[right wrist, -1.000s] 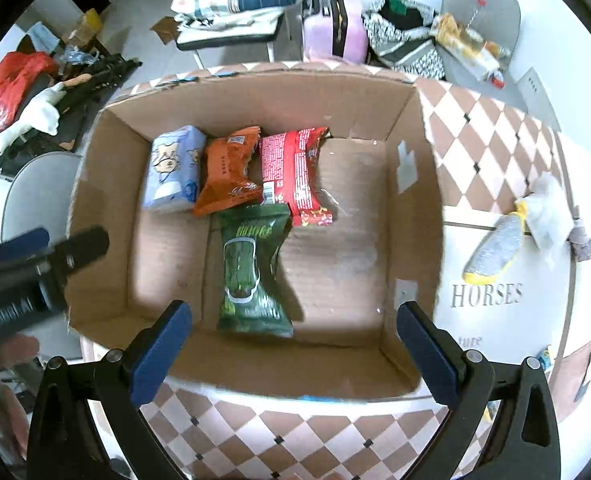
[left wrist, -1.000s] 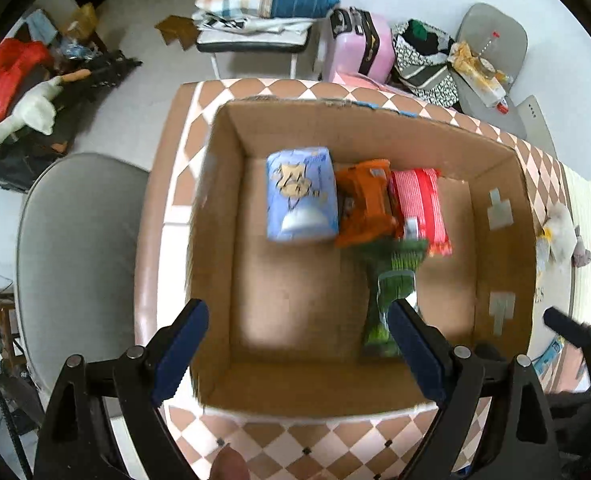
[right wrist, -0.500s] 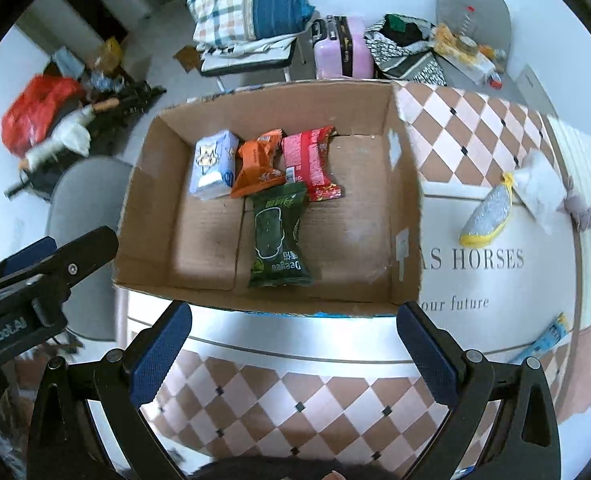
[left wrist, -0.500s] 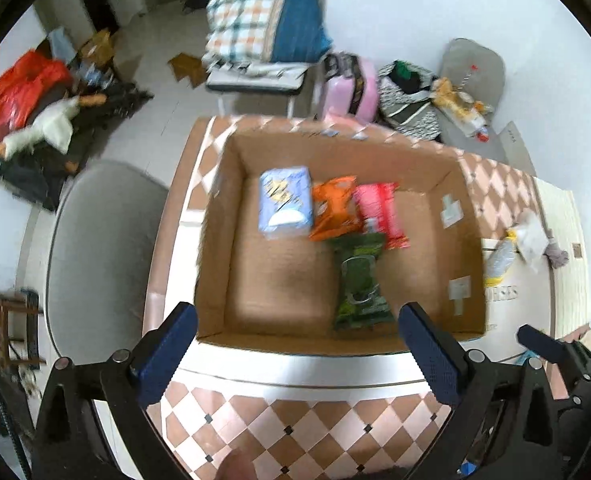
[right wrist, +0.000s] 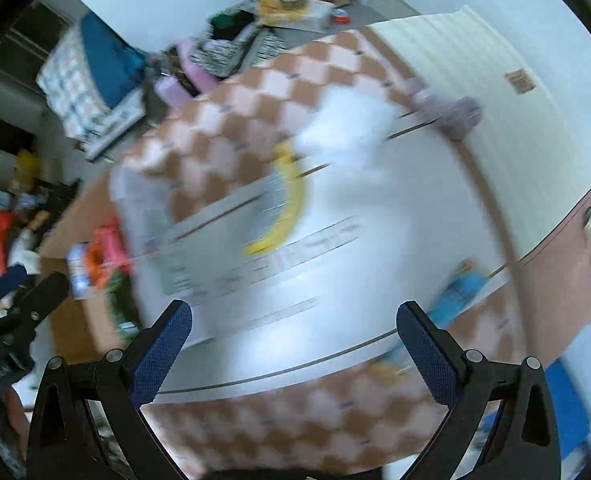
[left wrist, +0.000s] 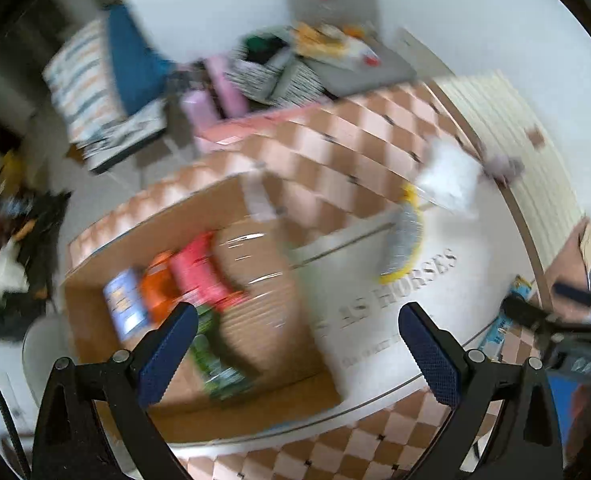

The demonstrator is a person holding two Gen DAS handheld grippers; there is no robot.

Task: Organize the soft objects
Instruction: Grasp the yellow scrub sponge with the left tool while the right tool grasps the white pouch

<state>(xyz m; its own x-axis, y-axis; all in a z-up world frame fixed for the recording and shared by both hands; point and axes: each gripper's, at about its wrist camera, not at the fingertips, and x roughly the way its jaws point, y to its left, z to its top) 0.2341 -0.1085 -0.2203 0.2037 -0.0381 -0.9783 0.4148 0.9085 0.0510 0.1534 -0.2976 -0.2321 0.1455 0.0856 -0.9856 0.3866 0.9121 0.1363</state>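
Gaping wide and holding nothing, the left claw (left wrist: 297, 344) and the right claw (right wrist: 295, 342) each show two dark blue, knurled rubber pads on black hinged arms. Below them a corrugated cardboard box (left wrist: 279, 344), open-topped and rectangular, sits on the table (left wrist: 335, 148), whose cloth is a checker of brown and pale pink diamonds around a smooth white panel with grey lettering. Inside the box lie four soft crinkly packets: a pale blue pack (left wrist: 125, 308) against the far wall, an orange pouch (left wrist: 159, 296) touching it, a red pouch (left wrist: 203, 276) beside that, and a glossy green pouch (left wrist: 215, 364) nearer the front. On the white panel, apart from the box, rest an oblong grey-and-yellow sponge-like piece (left wrist: 401, 244), a fluffy white wad (left wrist: 449, 180) just past it, and a small mauve lump (left wrist: 505, 166); a blue wrapper (right wrist: 461, 288) lies at the panel's right edge. Both views are heavily smeared. Against half a second ago, both cameras have swung to the right: the box, then centred, now sits at the lower left, and the sponge piece and white wad have moved toward the middle of each view.
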